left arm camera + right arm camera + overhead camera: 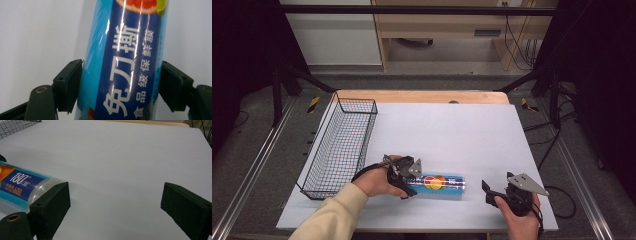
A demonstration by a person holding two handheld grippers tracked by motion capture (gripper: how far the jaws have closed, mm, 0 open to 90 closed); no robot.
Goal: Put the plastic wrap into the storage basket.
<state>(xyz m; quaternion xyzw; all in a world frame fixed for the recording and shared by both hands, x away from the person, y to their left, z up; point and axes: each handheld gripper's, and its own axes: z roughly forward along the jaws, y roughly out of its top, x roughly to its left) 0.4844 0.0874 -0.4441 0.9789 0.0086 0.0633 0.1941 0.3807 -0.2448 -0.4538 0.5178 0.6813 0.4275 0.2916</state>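
2 grippers are working around 1 tube of cling film (pixel 438 183), and that tube is the landmark for everything you are doing. It is lying on its side on the white sheet (pixel 452 130), near the sheet's front edge, with its long axis running along that edge.

You are getting a wide stretch of bare sheet beyond the tube, reaching up to the strip of wooden table (pixel 422 96) at the far edge. Toward your left of the tube, the wire basket (pixel 341 145) is standing along the sheet's left border, its long side running away from you, and your left hand is sitting between it and the tube. To the tube's right, open sheet is separating it from your right gripper (pixel 485 187).

Your left gripper (pixel 404 175) is sitting at the tube's left end. In the left gripper view, 1 black pad (pixel 68 85) is touching each flank of the blue wrapper (pixel 122 75), so the jaws are clamping the tube across its width.

Your right gripper is resting apart from the tube's clear right end (pixel 41 188), near the sheet's front right corner. Its 2 pads (pixel 185 207) are standing wide apart with bare sheet between them.
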